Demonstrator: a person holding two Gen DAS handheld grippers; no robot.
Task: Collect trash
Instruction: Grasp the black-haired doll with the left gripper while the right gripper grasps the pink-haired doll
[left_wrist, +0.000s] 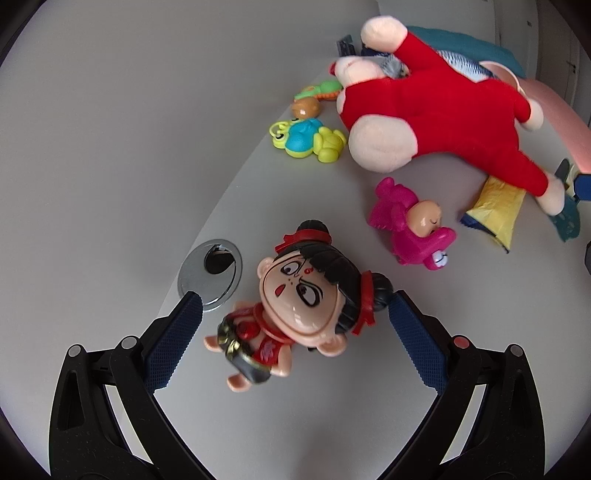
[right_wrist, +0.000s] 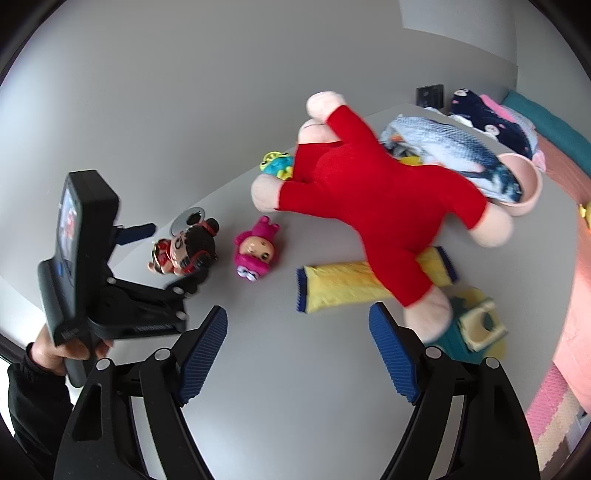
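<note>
A yellow snack wrapper (right_wrist: 343, 286) with blue serrated ends lies on the grey table, partly under the leg of a red plush doll (right_wrist: 384, 206); it also shows in the left wrist view (left_wrist: 493, 212). My right gripper (right_wrist: 297, 345) is open and empty, just short of the wrapper. My left gripper (left_wrist: 295, 325) is open, its blue pads either side of a black-haired figurine (left_wrist: 299, 306) lying on the table, not closed on it. The left gripper also shows in the right wrist view (right_wrist: 162, 254).
A pink toy figure (left_wrist: 410, 221), a blue-yellow frog toy (left_wrist: 306, 142), a silver cable grommet (left_wrist: 210, 273), a fish plush (right_wrist: 454, 155), a pink bowl (right_wrist: 528, 188), a teal-yellow toy (right_wrist: 476, 328) and folded clothes (right_wrist: 491, 122) crowd the table. A grey wall stands behind.
</note>
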